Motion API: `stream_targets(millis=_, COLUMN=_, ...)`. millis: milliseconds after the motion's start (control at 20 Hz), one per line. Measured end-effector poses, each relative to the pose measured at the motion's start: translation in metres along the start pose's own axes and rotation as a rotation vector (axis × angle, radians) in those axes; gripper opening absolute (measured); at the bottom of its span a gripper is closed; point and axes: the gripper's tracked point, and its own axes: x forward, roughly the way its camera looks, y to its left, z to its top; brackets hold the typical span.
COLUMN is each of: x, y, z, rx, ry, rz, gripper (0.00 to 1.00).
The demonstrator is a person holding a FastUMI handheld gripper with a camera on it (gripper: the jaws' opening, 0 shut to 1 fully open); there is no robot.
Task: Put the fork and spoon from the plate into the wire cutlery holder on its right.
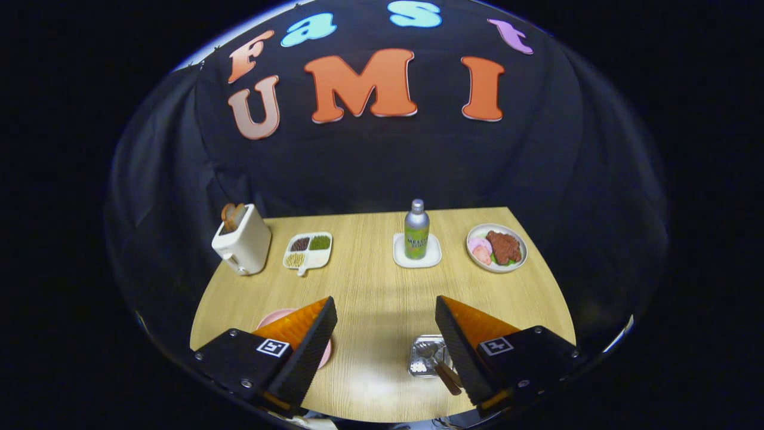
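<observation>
The claw (385, 334) is hovering wide open above the wooden bench (370, 280). A brown-handled fork (439, 364) is resting in the silver wire holder (422, 357); next, swing towards the pink plate (280, 315) beneath the left finger.

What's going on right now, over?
Gripper open, holding nothing. Cutlery in the wire holder by one finger. Pink plate behind the other. Nothing in the way.

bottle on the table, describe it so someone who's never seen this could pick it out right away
On the wooden table, look to the far side, beyond the open fingers of the gripper. The bottle stands upright on a small white square coaster, between the divided tray and the plate of food. It is the one tall, metallic, capped thing there.
</observation>
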Motion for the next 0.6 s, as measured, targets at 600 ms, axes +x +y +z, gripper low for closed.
stream_targets(millis=600, x=-0.027, y=-0.001, z=0.001, rx=0.110, ry=-0.184, rz=-0.052, gripper=0.99)
